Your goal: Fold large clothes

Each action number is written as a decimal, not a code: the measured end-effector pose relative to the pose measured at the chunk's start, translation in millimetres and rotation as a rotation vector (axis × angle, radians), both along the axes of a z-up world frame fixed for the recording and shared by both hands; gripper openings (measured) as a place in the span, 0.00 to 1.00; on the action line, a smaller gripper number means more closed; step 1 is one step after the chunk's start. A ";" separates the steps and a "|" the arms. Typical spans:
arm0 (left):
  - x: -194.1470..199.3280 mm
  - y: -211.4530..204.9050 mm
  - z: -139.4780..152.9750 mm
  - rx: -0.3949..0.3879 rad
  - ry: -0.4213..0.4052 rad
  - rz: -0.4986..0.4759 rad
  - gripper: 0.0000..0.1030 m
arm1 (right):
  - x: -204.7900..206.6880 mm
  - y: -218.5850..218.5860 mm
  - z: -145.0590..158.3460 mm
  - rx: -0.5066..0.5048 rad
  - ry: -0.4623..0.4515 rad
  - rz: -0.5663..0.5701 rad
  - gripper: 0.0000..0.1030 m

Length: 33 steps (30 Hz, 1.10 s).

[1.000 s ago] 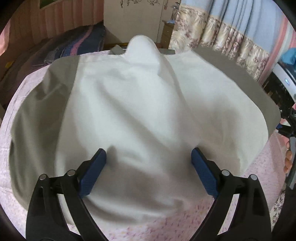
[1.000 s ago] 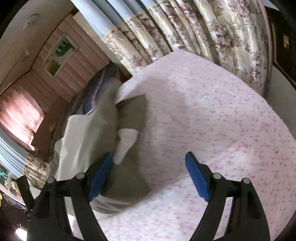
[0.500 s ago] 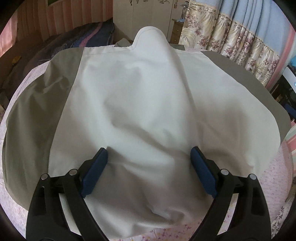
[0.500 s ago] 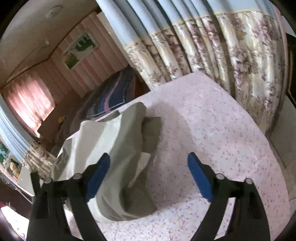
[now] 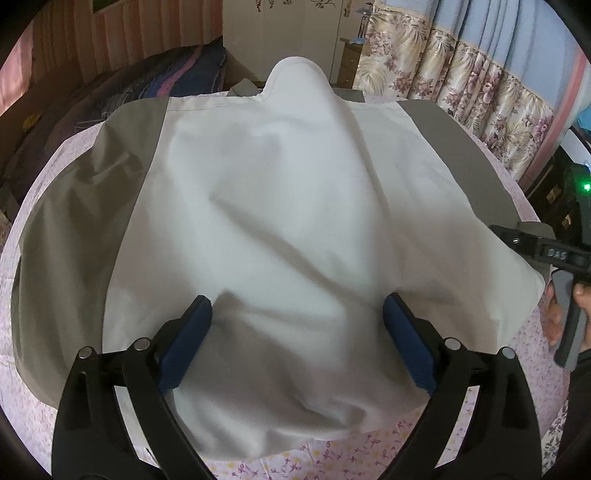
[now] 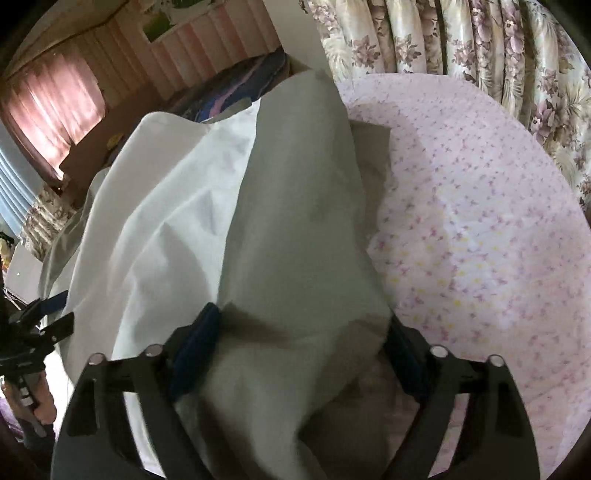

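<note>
Both grippers' fingers stand wide over the white-and-grey garment, the right pair closing around its grey fold.

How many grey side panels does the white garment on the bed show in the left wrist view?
2: one grey panel along the garment's left side, the other grey panel along its right side, toward the curtains. Any underneath would be hidden.

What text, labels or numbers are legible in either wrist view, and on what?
"DAS": pale embossed letters on the black body of the right gripper, seen at the right edge of the left wrist view; soft, so the reading is uncertain.
White and grey-green garment: no print or label visible.
Pink floral bedsheet: pattern only, no text.
Framed green picture on the wall: too blurred to tell.
</note>
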<state>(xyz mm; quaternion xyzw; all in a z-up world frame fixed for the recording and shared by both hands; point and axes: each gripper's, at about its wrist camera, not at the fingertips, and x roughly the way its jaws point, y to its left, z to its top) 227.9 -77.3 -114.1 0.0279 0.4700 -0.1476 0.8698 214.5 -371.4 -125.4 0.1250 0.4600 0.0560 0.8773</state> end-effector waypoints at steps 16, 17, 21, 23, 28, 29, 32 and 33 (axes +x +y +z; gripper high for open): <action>16.8 -1.8 -19.7 -0.001 -0.007 -0.026 0.94 | -20.7 105.3 102.8 -0.220 -0.203 0.125 0.13; 18.2 -1.8 -20.5 -0.004 -0.010 -0.024 0.94 | -19.7 115.9 108.2 -0.236 -0.205 0.139 0.13; 16.0 8.2 -13.2 -0.049 -0.016 -0.040 0.83 | -10.9 172.7 132.0 -0.316 -0.215 0.182 0.12; 6.8 23.5 -1.4 -0.082 -0.016 -0.054 0.79 | -9.5 197.8 138.2 -0.355 -0.216 0.202 0.12; -19.4 80.7 30.5 -0.011 -0.097 -0.026 0.81 | 9.9 297.2 137.9 -0.551 -0.194 0.357 0.11; -21.9 99.4 34.2 0.003 -0.115 -0.006 0.82 | 12.4 316.4 130.4 -0.593 -0.182 0.395 0.11; -19.3 156.4 33.4 0.019 -0.133 0.071 0.84 | 22.5 366.8 83.7 -0.710 -0.106 0.505 0.11; -16.0 173.5 32.7 0.018 -0.131 0.104 0.84 | 22.8 375.1 66.6 -0.737 -0.085 0.526 0.11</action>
